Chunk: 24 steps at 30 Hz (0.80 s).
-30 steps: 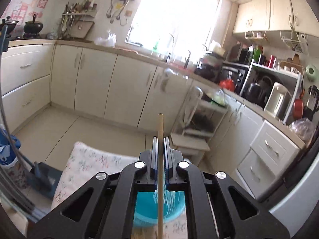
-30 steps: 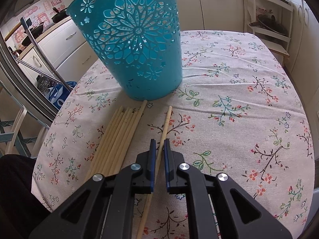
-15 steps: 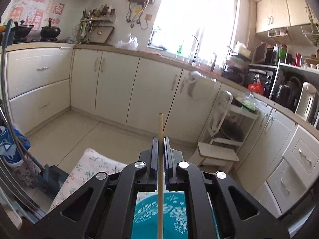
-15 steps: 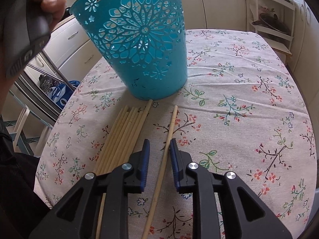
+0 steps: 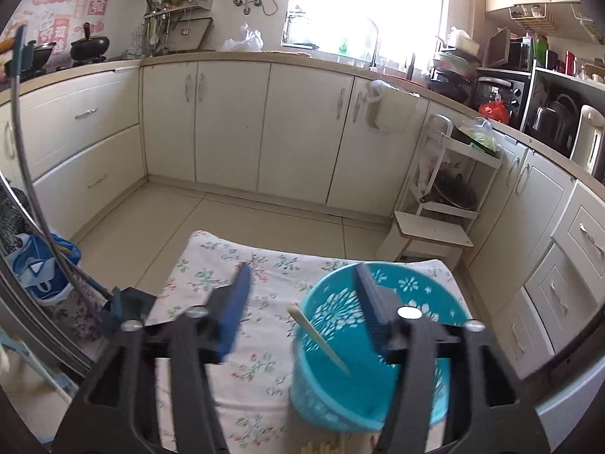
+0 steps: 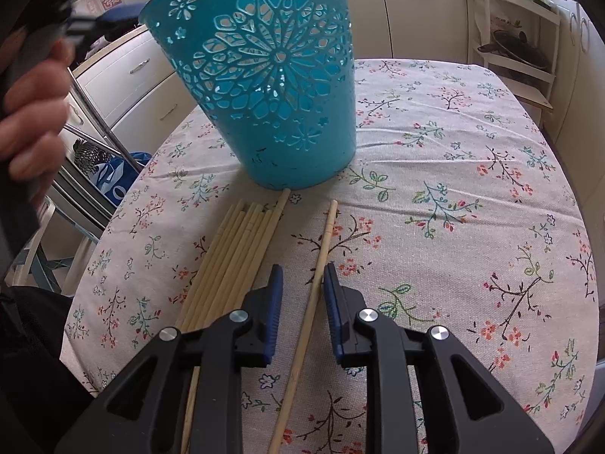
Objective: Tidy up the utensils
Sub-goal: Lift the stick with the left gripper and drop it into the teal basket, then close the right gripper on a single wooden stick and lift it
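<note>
Left gripper [image 5: 302, 295] spreading over the bin [image 5: 372, 355], chopstick [image 5: 319, 338] free inside; right gripper [image 6: 302, 283] parted around a chopstick [image 6: 314, 287], lower centre.

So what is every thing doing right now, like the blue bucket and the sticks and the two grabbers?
Teal basket: upright on the flowered tablecloth.
Chopstick in basket: loose, leaning on the rim.
Left gripper: above the basket, jaws opening, nothing between them.
Right gripper: jaws apart around the single chopstick, not pressing it.
Single chopstick: flat on the cloth.
Chopstick bundle: flat, side by side, untouched.
</note>
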Tool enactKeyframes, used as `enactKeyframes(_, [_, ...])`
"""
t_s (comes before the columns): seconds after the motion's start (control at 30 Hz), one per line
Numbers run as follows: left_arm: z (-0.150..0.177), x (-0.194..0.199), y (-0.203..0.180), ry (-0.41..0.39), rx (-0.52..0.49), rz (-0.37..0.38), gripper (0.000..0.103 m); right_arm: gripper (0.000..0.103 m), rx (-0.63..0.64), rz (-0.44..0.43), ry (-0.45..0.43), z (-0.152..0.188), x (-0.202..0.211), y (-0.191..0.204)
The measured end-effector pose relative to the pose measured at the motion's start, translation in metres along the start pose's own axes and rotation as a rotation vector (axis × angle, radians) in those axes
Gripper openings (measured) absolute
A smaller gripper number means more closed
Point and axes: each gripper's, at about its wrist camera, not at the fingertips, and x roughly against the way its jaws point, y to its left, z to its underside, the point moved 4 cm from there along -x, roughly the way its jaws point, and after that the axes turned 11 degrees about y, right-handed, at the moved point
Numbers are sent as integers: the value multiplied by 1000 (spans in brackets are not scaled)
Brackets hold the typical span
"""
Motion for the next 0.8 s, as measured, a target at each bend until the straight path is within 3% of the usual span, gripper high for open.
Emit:
enactKeyframes(0.03, [2,9,5,-5,2,-5,75,23,-3,-7,0,0,1,-2])
enactKeyframes(0.13, [7,38,21,-37,28,-3,88,25,4,-13,-2,1,1,-3])
enactKeyframes(0.3, [21,63,49,-63,93,4,92,25,21,10,-1,0,1,0])
enactKeyframes(0.43, [32,55,69,-9,154,35,93,25,35,39,16,-4,-1,2])
enactKeyframes(0.53, [37,50,84,12,188,40,93,19,29,59,25,-6,-2,1])
enactKeyframes(0.63, [39,49,97,21,222,53,93,6,73,150,25,-6,-4,6])
enactKeyframes(0.73, [39,44,106,46,249,66,93,8,164,227,28,-3,-5,16])
enactKeyframes(0.8, [42,41,112,65,263,77,93,5,164,207,51,-1,0,17])
